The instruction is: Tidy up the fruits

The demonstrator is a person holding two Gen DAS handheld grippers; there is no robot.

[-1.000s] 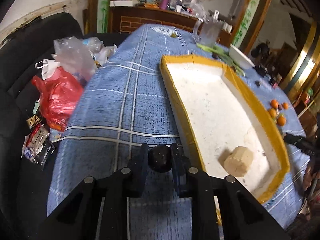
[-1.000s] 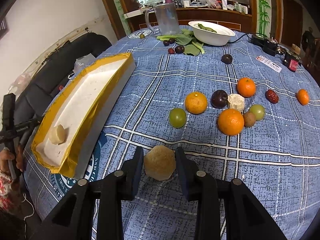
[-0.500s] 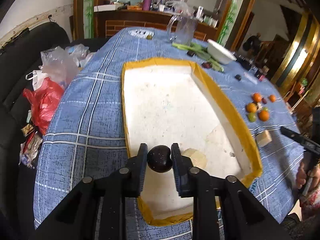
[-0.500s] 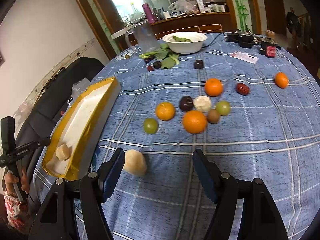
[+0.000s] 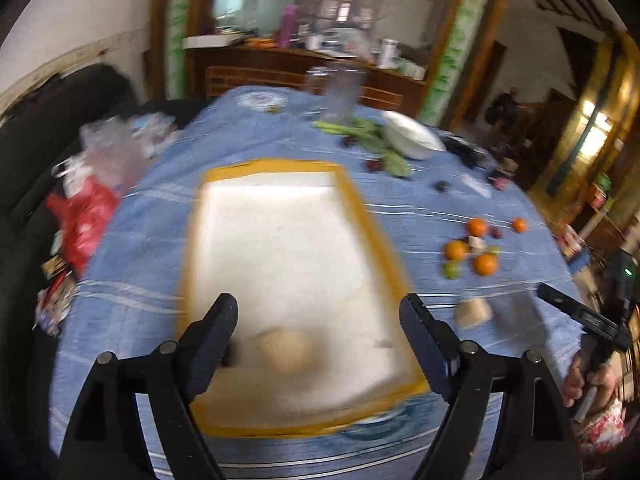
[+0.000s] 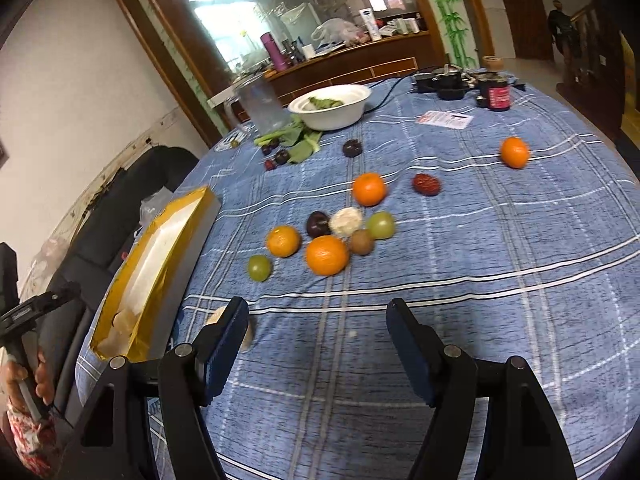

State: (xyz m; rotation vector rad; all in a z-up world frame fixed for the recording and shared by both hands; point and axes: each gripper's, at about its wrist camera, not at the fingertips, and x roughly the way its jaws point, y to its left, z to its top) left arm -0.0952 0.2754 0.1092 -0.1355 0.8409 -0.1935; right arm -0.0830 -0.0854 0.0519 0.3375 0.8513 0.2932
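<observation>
Releasing is the step in hand: my left hand-held gripper [image 5: 316, 322] hangs over the near end of the tray [image 5: 362, 208], its jaws opening with nothing pressed between the pads. A dark fruit [image 5: 232, 354] shows just inside the left finger, low in the tray beside a pale lump [image 5: 286, 350]; blur hides whether it has settled.

My right hand-held gripper [image 6: 318, 330] is also released, jaws wide and empty over the counter [image 6: 520, 260]. A second pale lump [image 6: 224, 326] lies on the cloth half hidden behind its left finger, just outside the tray.

Remaining fruit sits in a cluster ahead: oranges [image 6: 326, 255], green fruits [image 6: 259, 267], a plum [image 6: 318, 224], a kiwi [image 6: 362, 242].

Next move, as I judge it: advance the right hand-held gripper to the cluster, centre one fruit between the pads, close gently. Round fruit rolls; approach from above.
</observation>
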